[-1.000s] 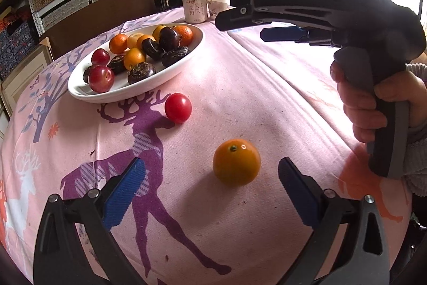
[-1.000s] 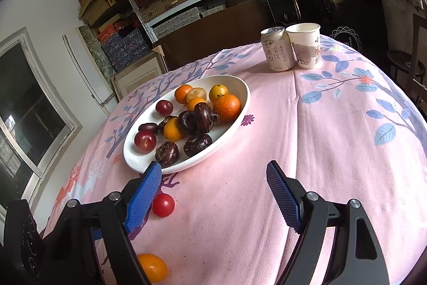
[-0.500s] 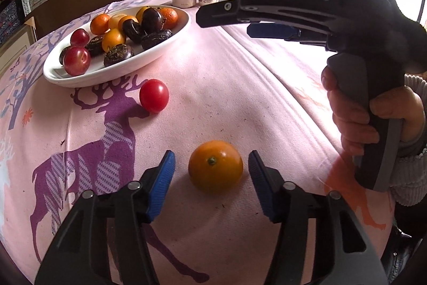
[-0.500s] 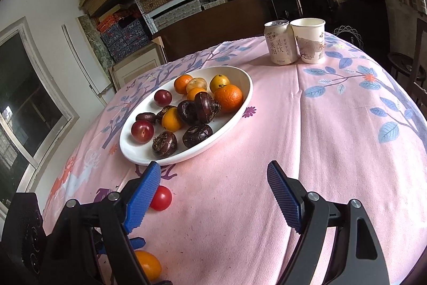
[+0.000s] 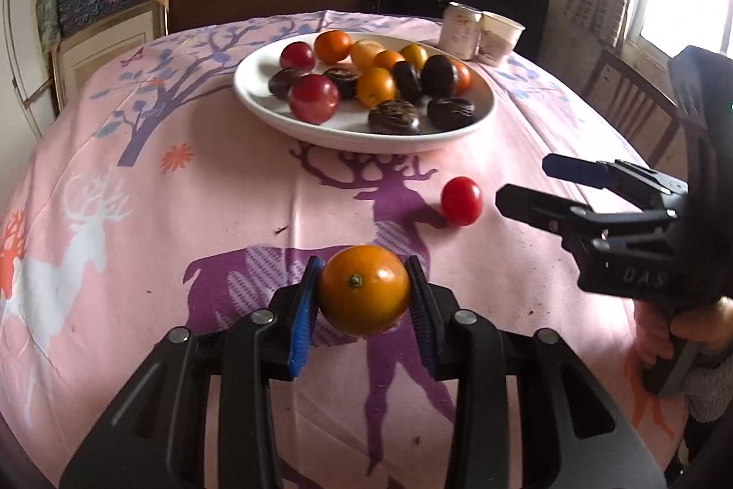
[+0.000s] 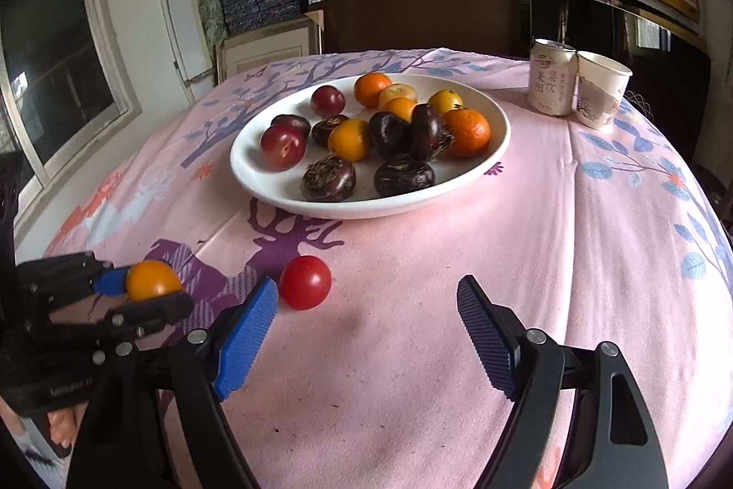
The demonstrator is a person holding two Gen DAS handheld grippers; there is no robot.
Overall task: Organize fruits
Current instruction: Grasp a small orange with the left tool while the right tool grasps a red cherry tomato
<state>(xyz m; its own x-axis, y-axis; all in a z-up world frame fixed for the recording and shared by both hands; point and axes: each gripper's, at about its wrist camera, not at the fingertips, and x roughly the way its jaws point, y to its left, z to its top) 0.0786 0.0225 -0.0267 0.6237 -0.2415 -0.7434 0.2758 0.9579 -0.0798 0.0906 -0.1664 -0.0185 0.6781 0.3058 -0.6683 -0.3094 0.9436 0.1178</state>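
My left gripper [image 5: 364,305] is shut on an orange [image 5: 364,289], held low over the pink tablecloth; it also shows at the left of the right wrist view [image 6: 151,280]. A red tomato [image 5: 462,200] lies loose on the cloth, also seen in the right wrist view [image 6: 305,282]. A white oval plate [image 5: 256,95] behind it holds several oranges, red plums and dark fruits; the plate shows in the right wrist view [image 6: 499,140] too. My right gripper [image 6: 366,333] is open and empty, just near and right of the tomato; the left wrist view shows it from the side [image 5: 531,191].
A drink can [image 6: 551,76] and a paper cup [image 6: 601,95] stand at the table's far right. Shelves with stacked boxes fill the back wall. A wooden chair [image 5: 632,99] stands at the right edge of the table.
My left gripper closed on the orange and lifted it, turning to face the plate. My right gripper came lower and closer to the tomato, still open.
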